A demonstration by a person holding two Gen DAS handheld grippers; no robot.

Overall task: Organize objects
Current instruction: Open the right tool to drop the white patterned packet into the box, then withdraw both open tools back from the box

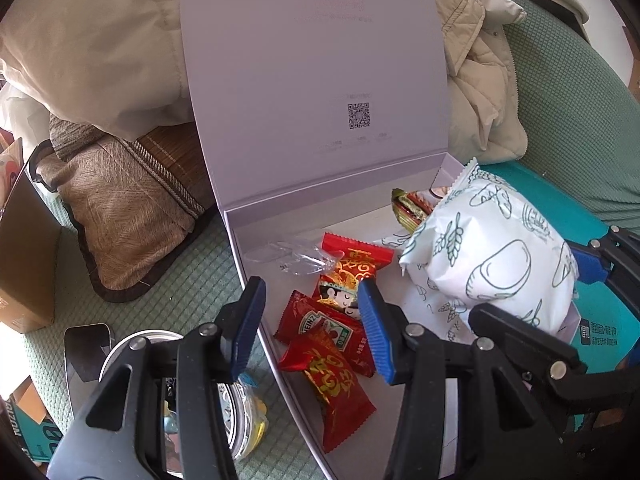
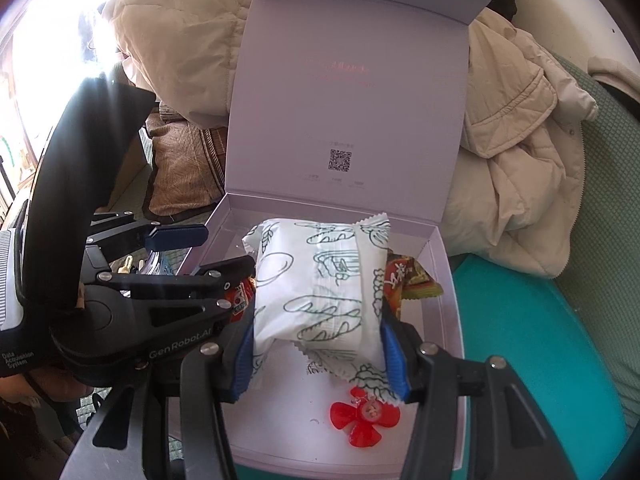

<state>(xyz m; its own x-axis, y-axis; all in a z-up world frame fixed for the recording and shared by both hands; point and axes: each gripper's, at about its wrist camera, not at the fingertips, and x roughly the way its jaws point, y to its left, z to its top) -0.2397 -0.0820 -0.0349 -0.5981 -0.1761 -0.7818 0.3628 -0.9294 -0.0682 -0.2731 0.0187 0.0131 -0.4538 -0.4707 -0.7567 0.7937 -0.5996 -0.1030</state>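
Left wrist view: the left hand-held gripper [image 1: 312,320] hangs with its blue fingers spread and nothing between them, straddling the left wall of an open lilac box [image 1: 256,216] whose lid stands upright behind it. Inside the box lie several red candy wrappers [image 1: 336,384], a ketchup packet [image 1: 328,326], a clear plastic wrapper [image 1: 296,258] and a green-and-red candy [image 1: 412,210] near the back right. A white snack bag [image 1: 492,256] printed with green drawings is carried over the right half of the box by the right hand-held gripper, whose black arms reach in from the right. Outside the box, on the green cushion, a round tin [image 1: 132,340] with small items is partly hidden behind the left fingers.

Right wrist view: the right hand-held gripper [image 2: 320,356] pinches the white snack bag [image 2: 320,284] across its width, holding it just above the box floor [image 2: 288,432]. A red flower-shaped plastic piece [image 2: 366,420] lies on the floor beneath, near the front.

Judging from this, the sorting is well under way: most small snacks are already boxed, and the bag is about to be set down. The tin and its contents seem to remain, and the lid is still to be closed.
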